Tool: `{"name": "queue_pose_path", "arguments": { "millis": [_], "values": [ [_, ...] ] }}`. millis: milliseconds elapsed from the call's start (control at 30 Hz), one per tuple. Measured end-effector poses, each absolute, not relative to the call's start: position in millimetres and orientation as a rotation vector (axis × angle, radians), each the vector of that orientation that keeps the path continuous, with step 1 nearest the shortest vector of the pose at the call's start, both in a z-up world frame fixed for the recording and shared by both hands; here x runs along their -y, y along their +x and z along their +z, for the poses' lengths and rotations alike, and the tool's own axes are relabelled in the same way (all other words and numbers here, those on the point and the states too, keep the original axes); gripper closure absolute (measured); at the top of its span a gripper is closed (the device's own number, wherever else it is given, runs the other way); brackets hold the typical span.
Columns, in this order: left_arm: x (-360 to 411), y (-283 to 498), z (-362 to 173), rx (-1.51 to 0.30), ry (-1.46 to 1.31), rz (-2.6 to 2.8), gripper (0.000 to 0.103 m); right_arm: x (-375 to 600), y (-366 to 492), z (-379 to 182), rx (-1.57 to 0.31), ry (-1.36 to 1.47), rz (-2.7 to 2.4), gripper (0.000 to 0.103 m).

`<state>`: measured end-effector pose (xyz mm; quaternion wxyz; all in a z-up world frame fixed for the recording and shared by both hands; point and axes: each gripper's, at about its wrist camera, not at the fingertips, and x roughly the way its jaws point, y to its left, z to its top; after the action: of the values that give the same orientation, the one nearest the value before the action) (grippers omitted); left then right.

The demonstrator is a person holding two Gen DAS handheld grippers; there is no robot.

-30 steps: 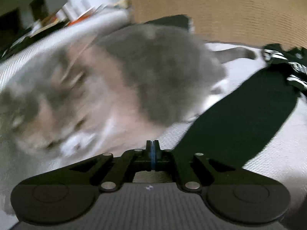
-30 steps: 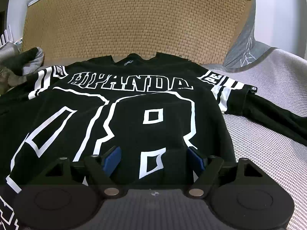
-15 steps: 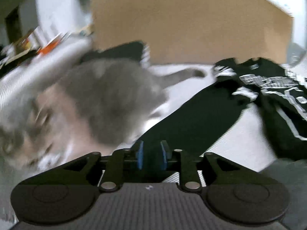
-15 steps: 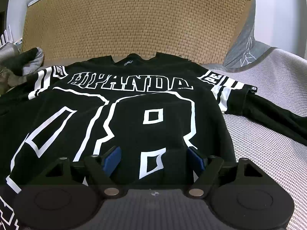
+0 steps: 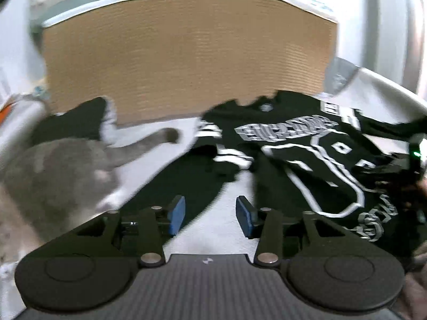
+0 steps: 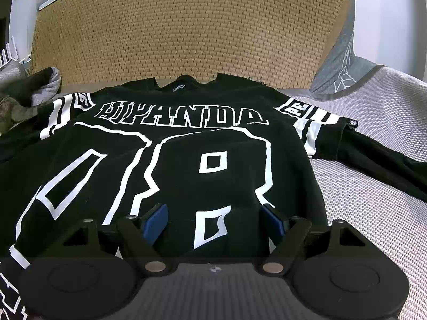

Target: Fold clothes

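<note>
On the grey bed [image 6: 373, 122], the limp black jersey [image 6: 186, 160] lies ahead of our unclenched, empty right claw [image 6: 213, 221]; we'd pinch its hem.

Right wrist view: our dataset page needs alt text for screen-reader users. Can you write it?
A black jersey printed "HIPANDA" and "08" in white lies spread flat on a grey woven surface before a tan wicker headboard. The right tool is open over its lower edge.

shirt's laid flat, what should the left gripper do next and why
Probably bring the left gripper down onto the black long sleeve stretched out ahead of it and pinch it. Its jaws have just been opening with nothing between them, and the jersey lies spread flat, sleeves out, not yet folded.
</note>
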<state>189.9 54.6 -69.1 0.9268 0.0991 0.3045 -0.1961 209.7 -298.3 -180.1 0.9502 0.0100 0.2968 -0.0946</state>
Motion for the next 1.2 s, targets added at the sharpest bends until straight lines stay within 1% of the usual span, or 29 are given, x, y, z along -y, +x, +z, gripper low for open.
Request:
{"name": "queue_pose_path", "arguments": {
  "millis": [100,233,500,700,833,933,1067,1133,1200],
  "values": [
    [-30.2,185.0,-80.8,-0.643,0.245,-0.465,0.051,299.0,209.3,-180.0,-0.603,0.024,-0.189,0.024],
    [-2.4,177.4,-95.9,-0.685,0.321,-0.519,0.050,297.8,209.3,-180.8,-0.599,0.020,-0.193,0.024],
    [33.4,160.7,-112.5,-0.770,0.390,-0.565,0.045,298.7,207.1,-180.1,-0.596,0.025,-0.187,0.024],
    [45.5,162.2,-121.8,-0.853,0.386,-0.555,0.043,296.9,207.1,-179.3,-0.599,0.018,-0.188,0.024],
    [52.6,162.1,-124.2,-0.884,0.382,-0.556,0.038,298.7,205.3,-178.6,-0.595,0.033,-0.181,0.024],
    [56.3,163.1,-128.6,-0.907,0.385,-0.543,0.037,298.4,205.1,-178.2,-0.594,0.038,-0.180,0.024],
    [58.1,157.4,-130.3,-0.910,0.401,-0.530,0.036,298.8,204.9,-176.7,-0.592,0.041,-0.173,0.024],
    [56.5,152.2,-128.4,-0.904,0.402,-0.519,0.031,300.2,205.2,-175.1,-0.589,0.053,-0.171,0.024],
    [54.1,146.4,-125.7,-0.897,0.400,-0.507,0.030,302.0,205.6,-173.7,-0.585,0.071,-0.167,0.024]
  ]
}}
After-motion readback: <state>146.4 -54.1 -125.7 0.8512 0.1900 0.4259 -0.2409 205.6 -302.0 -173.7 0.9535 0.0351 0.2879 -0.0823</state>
